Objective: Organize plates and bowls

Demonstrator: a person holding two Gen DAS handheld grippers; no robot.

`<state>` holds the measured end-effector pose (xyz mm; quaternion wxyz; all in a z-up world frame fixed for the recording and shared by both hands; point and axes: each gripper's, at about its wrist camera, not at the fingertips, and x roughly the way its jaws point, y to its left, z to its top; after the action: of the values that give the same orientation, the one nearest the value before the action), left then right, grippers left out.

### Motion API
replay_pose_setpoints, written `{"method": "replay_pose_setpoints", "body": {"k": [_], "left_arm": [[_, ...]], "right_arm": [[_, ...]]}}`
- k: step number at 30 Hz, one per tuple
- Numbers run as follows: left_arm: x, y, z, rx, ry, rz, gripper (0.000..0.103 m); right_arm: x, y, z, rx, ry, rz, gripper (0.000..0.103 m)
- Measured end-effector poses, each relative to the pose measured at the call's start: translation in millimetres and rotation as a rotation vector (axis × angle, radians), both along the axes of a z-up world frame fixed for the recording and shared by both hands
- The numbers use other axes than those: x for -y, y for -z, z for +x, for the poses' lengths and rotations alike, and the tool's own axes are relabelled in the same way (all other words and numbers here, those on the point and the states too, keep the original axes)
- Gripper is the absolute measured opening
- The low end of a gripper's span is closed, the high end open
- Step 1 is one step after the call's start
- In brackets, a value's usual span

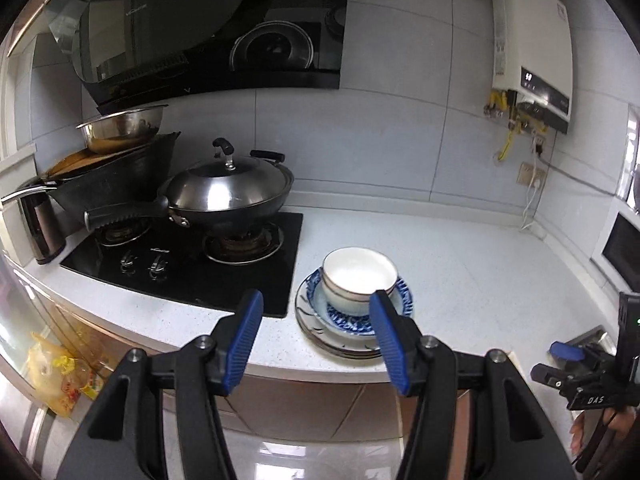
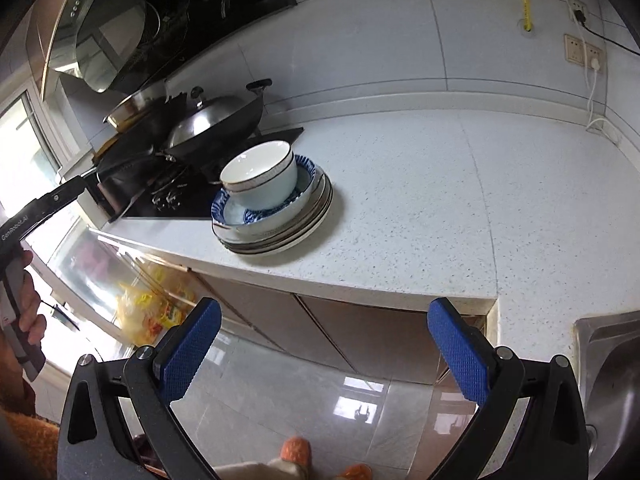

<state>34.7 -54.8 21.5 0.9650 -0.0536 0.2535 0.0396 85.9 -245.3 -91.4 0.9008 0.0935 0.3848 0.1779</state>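
A white bowl (image 1: 359, 276) with a dark band sits in a blue-patterned bowl (image 1: 403, 294), on a stack of plates (image 1: 324, 338) near the counter's front edge, right of the stove. In the right wrist view the white bowl (image 2: 260, 172), blue-patterned bowl (image 2: 264, 210) and plates (image 2: 280, 236) show the same stack. My left gripper (image 1: 316, 322) is open and empty, held in front of the counter edge, short of the stack. My right gripper (image 2: 324, 326) is open and empty, back from the counter over the floor.
A black gas stove (image 1: 192, 256) carries a lidded wok (image 1: 228, 192) and a dark pan with a steel bowl (image 1: 124, 128). A kettle (image 1: 36, 224) stands far left. A steel sink (image 2: 612, 380) is at the right. The white counter (image 2: 420, 200) stretches right of the stack.
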Motion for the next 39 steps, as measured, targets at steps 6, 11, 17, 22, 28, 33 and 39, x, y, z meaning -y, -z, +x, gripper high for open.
{"method": "replay_pose_setpoints", "body": {"k": [6,11,17,22,28,33,39], "left_arm": [[-20,3,0,-0.034,0.022,-0.007,0.054],[-41,14,-6,-0.058,0.081,-0.105,0.054],[-59,28,-10,-0.103,0.107,-0.176,0.054],[-61,28,-23,-0.081,0.101,-0.145,0.054],[-57,22,-35,-0.066,0.108,-0.112,0.054],[-56,19,-43,-0.062,0.064,-0.084,0.054],[-59,23,-43,-0.095,0.024,-0.060,0.054]], "right_arm": [[-7,-20,-16,0.045,0.072,-0.014,0.102],[-29,-37,-27,0.065,0.109,-0.043,0.102],[-55,-53,-45,0.111,0.151,-0.081,0.102],[-74,-61,-59,0.128,0.164,-0.109,0.102],[-83,-65,-75,0.152,0.172,-0.135,0.102],[-85,-66,-82,0.150,0.186,-0.142,0.102],[-81,-63,-87,0.134,0.201,-0.143,0.102]]}}
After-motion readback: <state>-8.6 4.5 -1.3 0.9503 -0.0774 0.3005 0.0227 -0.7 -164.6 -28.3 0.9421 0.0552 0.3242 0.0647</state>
